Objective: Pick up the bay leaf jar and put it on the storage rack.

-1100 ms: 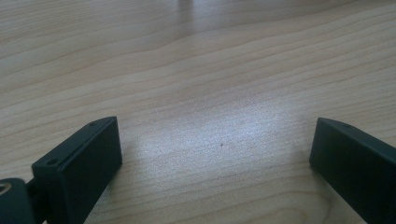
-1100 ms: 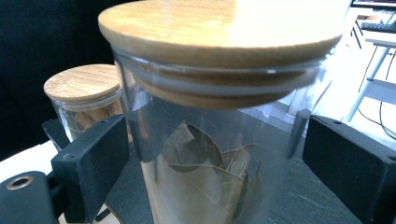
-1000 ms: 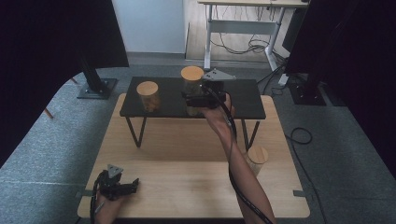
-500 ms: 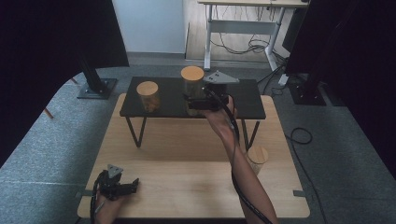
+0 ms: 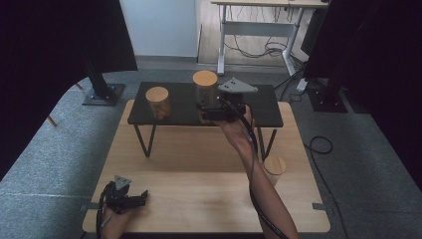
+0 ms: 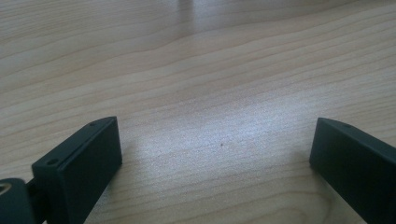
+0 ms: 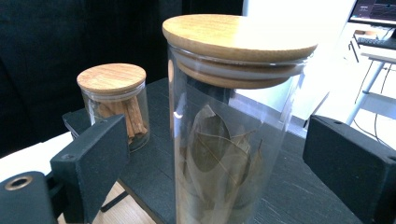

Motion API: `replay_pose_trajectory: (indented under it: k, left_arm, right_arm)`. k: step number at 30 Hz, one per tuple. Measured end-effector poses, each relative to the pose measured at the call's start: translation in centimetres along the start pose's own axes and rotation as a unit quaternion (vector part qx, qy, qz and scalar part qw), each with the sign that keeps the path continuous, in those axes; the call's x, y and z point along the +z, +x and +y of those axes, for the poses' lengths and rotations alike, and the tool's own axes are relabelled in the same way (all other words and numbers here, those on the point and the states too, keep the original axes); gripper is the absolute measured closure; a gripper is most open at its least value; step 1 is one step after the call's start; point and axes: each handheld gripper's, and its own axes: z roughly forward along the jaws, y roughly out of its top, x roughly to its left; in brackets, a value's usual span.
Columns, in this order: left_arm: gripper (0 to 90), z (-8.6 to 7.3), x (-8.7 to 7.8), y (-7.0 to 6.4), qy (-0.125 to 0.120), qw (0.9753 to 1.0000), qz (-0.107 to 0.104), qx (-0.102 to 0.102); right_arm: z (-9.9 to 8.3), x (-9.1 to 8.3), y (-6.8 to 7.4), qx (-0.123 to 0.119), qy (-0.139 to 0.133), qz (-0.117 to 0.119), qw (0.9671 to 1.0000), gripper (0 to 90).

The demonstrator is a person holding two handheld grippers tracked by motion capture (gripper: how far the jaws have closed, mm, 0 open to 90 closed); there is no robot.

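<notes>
A tall glass jar of dried leaves [image 5: 205, 89] [image 7: 233, 135] with a wooden lid stands on the black raised shelf [image 5: 266, 105]. My right gripper [image 5: 203, 110] [image 7: 217, 144] is open, with a jaw on each side of the jar and a gap between each jaw and the glass. A shorter jar of cinnamon sticks [image 5: 158, 102] [image 7: 114, 105] stands farther left on the shelf. My left gripper [image 5: 139, 197] [image 6: 212, 140] rests open on the wooden table [image 5: 199, 194] near its front left corner, with bare wood between its jaws.
A third wooden-lidded jar [image 5: 274, 168] stands on the table's right side, beside the person's right forearm [image 5: 254, 169]. The shelf's thin metal legs [image 5: 144, 142] stand on the table. Black curtains, stands and a desk lie beyond the table.
My right gripper has drawn back slightly toward the person and to the right. The tall jar stays in place on the shelf. The left gripper has not moved.
</notes>
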Motion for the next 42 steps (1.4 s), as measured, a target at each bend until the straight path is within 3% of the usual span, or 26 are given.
replay_pose_trajectory:
  k: [19,42]
  left_arm:
    - [2.1,0.0,0.0,0.0,0.001,1.0,0.0,0.002]
    - [2.1,0.0,0.0,0.0,0.002,1.0,0.0,0.003]
  right_arm:
    - [-1.4,-2.3,0.2,-0.008,-0.001,0.001,1.0,7.3]
    - [-3.3,-5.2,-0.4,0.002,-0.006,-0.01,0.9999,8.6]
